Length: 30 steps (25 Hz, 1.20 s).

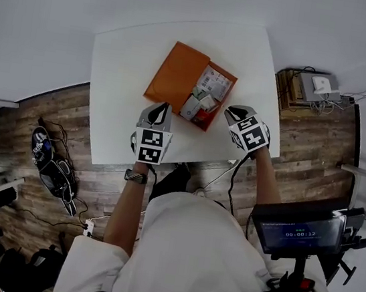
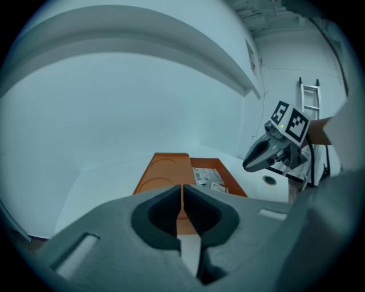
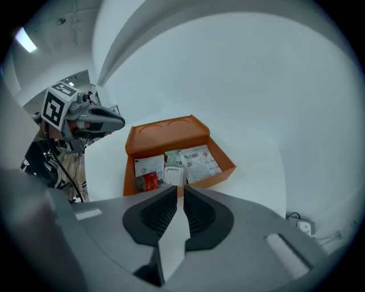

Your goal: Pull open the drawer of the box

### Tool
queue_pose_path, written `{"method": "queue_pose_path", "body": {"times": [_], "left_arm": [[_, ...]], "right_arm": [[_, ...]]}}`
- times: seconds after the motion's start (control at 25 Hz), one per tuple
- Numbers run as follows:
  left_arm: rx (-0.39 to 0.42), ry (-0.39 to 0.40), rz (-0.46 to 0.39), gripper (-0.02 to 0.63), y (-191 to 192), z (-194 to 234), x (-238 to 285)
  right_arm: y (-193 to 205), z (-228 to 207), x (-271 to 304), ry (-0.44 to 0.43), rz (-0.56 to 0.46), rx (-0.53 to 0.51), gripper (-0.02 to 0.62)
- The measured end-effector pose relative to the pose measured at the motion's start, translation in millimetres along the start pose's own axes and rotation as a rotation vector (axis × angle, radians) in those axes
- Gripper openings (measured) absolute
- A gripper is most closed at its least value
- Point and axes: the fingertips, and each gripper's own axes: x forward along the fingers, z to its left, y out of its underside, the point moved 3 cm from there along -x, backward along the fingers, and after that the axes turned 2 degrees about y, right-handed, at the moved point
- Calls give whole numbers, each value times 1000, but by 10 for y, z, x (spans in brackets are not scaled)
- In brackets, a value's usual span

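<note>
Box (image 1: 177, 75): orange, flat on white table (image 1: 122, 100), near the centre. Drawer (image 1: 206, 98): open, projecting from the box toward 4 o'clock in the head view, contents exposed.

Contents: paper packets (image 1: 213, 82) with printed labels and a barcode block, lettering too small to read; red packet (image 1: 203, 116) at the drawer's near end.

Left gripper (image 1: 163, 106): at 6 o'clock of the box, tips just beside its near corner, contact not determinable. Fingers pressed together, nothing between. Right gripper (image 1: 232, 111): at 4 o'clock of the drawer, just beside its near corner. Fingers likewise together, nothing between. Black-and-white square markers on both cubes.

Left gripper view: two round embossed rings on the box (image 2: 165, 174) top, not visible from the head; drawer (image 2: 214, 177) at 3 o'clock of it; right gripper (image 2: 251, 163) at 2 o'clock, above the table.

Right gripper view: drawer (image 3: 222, 165) interior seen most fully, with red packet (image 3: 149, 181) and a white square item (image 3: 173, 174); left gripper (image 3: 117, 121) at 10 o'clock.

Head view only: screen (image 1: 299, 232) at 4 o'clock with timer-style digits, too small to read with certainty.
</note>
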Motion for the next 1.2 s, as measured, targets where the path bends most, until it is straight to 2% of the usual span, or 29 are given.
{"method": "queue_pose_path", "body": {"times": [0.16, 0.4, 0.56, 0.8, 1.2], "left_arm": [[27, -17, -55, 18, -270, 43, -152], [53, -46, -156, 18, -727, 33, -421], [77, -73, -242, 18, -1040, 10, -651], [151, -113, -346, 18, -1394, -289, -1129], [231, -170, -502, 18, -1881, -411, -1773]], "right_arm": [[-273, 72, -227, 27, -78, -14, 15], [-711, 51, -628, 72, -234, 33, 3], [-1040, 100, -990, 117, -350, -15, 3], [-1205, 245, -1734, 179, -501, -61, 3], [-1617, 498, -2594, 253, -704, -84, 2]]}}
